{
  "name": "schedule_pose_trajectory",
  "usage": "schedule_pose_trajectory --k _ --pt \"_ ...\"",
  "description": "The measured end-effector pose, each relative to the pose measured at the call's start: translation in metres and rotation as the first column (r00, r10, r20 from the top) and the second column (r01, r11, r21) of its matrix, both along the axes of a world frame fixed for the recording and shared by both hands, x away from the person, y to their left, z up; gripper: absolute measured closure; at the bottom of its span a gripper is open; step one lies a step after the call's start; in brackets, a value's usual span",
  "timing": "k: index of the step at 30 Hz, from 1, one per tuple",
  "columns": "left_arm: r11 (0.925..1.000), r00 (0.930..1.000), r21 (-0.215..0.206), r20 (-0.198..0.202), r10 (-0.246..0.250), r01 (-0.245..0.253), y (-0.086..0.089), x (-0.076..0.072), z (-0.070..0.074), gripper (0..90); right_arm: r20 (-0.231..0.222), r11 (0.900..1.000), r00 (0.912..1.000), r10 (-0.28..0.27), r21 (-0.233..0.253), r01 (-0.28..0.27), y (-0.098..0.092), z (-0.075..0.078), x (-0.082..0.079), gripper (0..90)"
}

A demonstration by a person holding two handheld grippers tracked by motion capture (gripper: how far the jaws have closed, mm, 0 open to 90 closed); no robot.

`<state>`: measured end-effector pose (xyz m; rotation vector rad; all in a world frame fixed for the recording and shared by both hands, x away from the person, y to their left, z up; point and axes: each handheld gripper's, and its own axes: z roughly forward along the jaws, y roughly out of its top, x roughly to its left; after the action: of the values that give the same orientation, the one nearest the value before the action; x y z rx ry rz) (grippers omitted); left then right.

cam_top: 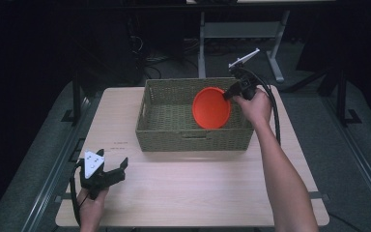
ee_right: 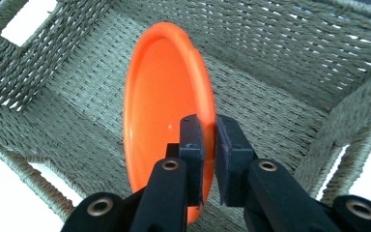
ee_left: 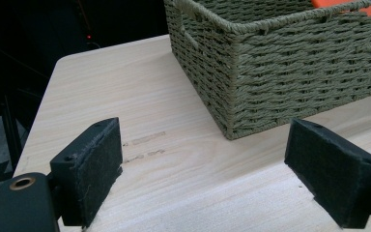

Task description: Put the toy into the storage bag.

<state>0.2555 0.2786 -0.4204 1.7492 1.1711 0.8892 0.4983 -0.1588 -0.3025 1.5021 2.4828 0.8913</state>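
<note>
An orange plate (cam_top: 211,108) hangs on edge over the woven basket (cam_top: 166,133), its face tilted toward the front. My right gripper (cam_top: 230,92) is shut on the plate's rim at the upper right. The right gripper view looks along that gripper (ee_right: 215,140) as it pinches the plate (ee_right: 159,96) above the basket's floor (ee_right: 280,87). My left gripper (cam_top: 121,169) rests open at the table's front left corner, well apart from the basket. In the left gripper view its pads (ee_left: 94,166) stand wide apart with bare table between them, and the basket's corner (ee_left: 270,72) rises ahead.
The light wooden table (cam_top: 198,188) has free room in front of the basket and to its left. The basket has handle holes in its sides. Beyond the table's far edge stand a desk frame (cam_top: 241,34) and cables on a dark floor.
</note>
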Motion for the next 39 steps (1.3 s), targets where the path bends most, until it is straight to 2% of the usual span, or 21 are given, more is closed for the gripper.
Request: schedule_pose_trajectory --k 3,12,14,24,29,39 --pt "1.0000 1.0000 -0.002 0.003 -0.001 0.001 0.000 0.000 0.000 12.8 0.001 1.000 1.0000 0.001 0.002 -0.001 0.001 -0.002 0.000 82.1" --pt "1.0000 1.0000 -0.005 0.004 0.000 0.000 0.000 0.000 0.000 12.8 -0.038 1.000 0.9992 -0.013 -0.017 0.012 0.000 -0.021 0.004 82.0" --pt "1.0000 1.0000 0.004 0.000 -0.002 0.002 0.001 0.000 0.000 12.8 -0.041 1.000 0.9991 -0.014 -0.024 0.013 0.000 -0.022 0.004 82.0" --pt "1.0000 1.0000 -0.005 0.003 0.000 0.000 0.000 0.000 0.000 12.8 -0.054 0.999 0.9985 -0.012 -0.044 0.010 0.000 -0.035 0.003 81.9" --pt "1.0000 1.0000 -0.004 0.002 0.001 -0.001 -0.001 0.000 0.000 12.8 -0.078 0.999 0.9969 -0.010 -0.047 0.006 0.001 -0.043 0.004 81.7" --pt "1.0000 1.0000 -0.002 0.003 0.000 0.000 0.000 0.000 0.000 12.8 -0.080 0.999 0.9966 -0.019 -0.038 0.016 -0.003 -0.046 0.004 81.1"
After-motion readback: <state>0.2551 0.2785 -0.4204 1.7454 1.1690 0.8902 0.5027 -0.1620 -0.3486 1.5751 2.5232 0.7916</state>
